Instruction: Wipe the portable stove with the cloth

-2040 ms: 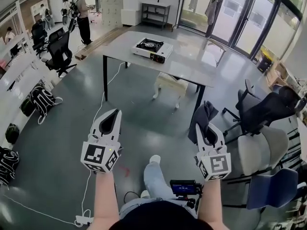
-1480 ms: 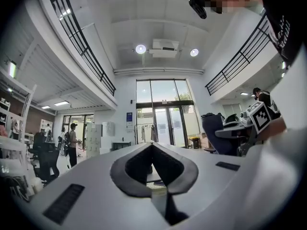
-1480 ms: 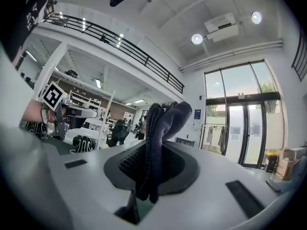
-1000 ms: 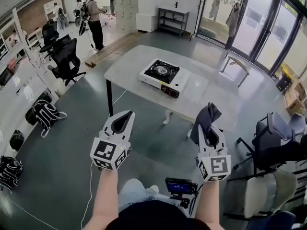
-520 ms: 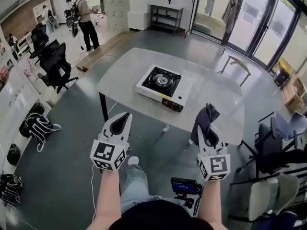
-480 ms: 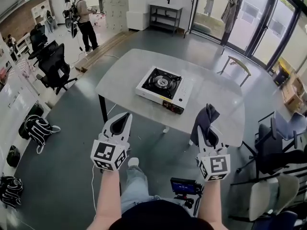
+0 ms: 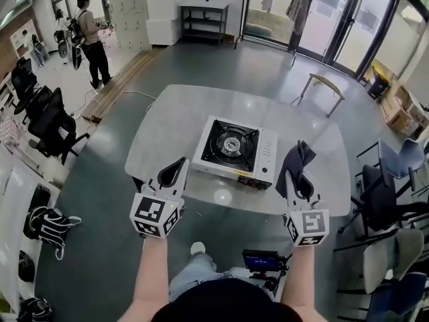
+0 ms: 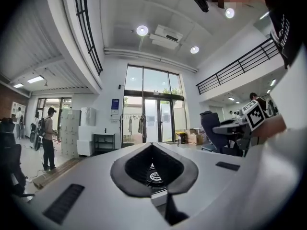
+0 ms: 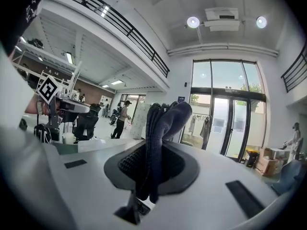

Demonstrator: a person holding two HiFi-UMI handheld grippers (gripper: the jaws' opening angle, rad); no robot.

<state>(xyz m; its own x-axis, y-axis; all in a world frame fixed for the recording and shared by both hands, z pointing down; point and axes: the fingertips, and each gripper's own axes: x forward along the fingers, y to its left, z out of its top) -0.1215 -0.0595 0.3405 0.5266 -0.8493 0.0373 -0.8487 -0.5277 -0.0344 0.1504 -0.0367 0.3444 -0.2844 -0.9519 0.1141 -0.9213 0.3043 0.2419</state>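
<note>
The portable stove (image 7: 234, 151), white with a black burner, sits in the middle of a grey table (image 7: 161, 129). My left gripper (image 7: 181, 162) hovers over the table's near edge, just left of the stove, shut with nothing in it. In the left gripper view the burner (image 8: 154, 176) shows through the hole behind the left gripper's (image 8: 152, 145) closed tips. My right gripper (image 7: 293, 175) is at the stove's right, shut on a dark blue-grey cloth (image 7: 295, 159). The cloth (image 9: 163, 121) stands up out of the right gripper (image 9: 154, 145) in its own view.
Office chairs (image 7: 389, 196) crowd the right side beyond the table edge, and black chairs (image 7: 47, 123) stand left. A stool (image 7: 326, 84) is behind the table. A person (image 7: 90, 35) stands far back left. A backpack (image 7: 50, 223) lies on the floor, and a small screen (image 7: 263, 260) is near my waist.
The table and stove have come much closer and now lie under both grippers. Both grippers keep their pose, and the cloth stays in the right one.
</note>
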